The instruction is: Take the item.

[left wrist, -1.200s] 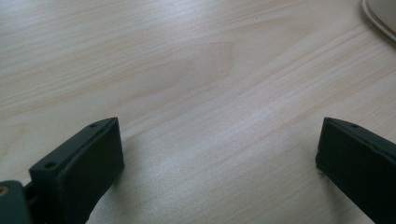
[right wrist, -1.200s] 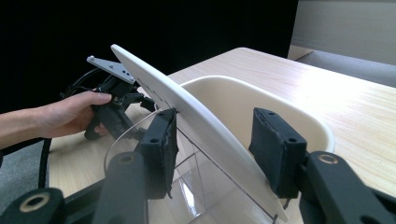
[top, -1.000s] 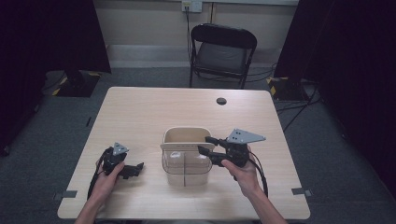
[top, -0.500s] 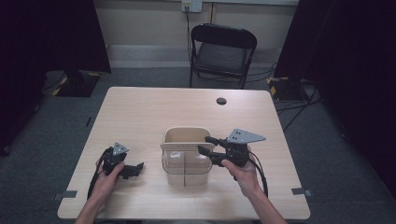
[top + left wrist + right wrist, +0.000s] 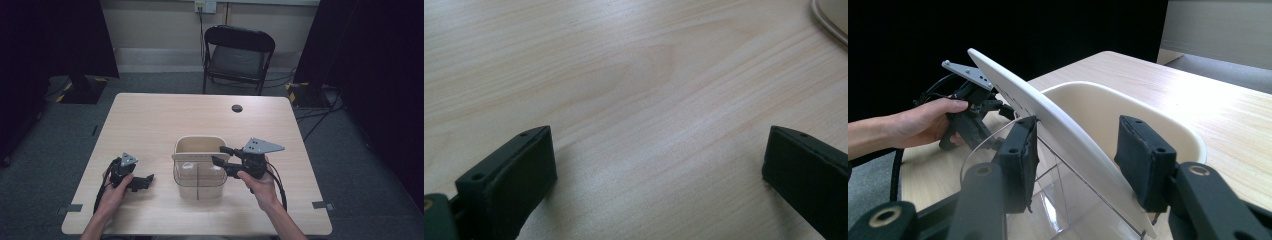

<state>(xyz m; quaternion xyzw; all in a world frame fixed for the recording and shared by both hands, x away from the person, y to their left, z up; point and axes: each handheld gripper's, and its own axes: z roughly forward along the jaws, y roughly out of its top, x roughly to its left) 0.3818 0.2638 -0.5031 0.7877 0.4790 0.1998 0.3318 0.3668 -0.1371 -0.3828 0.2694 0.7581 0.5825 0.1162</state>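
Right hand-held gripper [image 5: 1075,160] clamps the container's white lid [image 5: 1048,125]; left hand-held gripper [image 5: 659,175] rests wide open, empty, on the worktop [image 5: 634,75].

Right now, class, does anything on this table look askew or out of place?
Yes: the flat cream lid sits tilted across the clear bin rather than flat, and the right gripper straddles its edge.

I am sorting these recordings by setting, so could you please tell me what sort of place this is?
Probably a lab or studio set up for recording, not a home. A plain wooden table stands alone on grey carpet, dark curtains hang on both sides, and a black folding chair sits by a bare wall.
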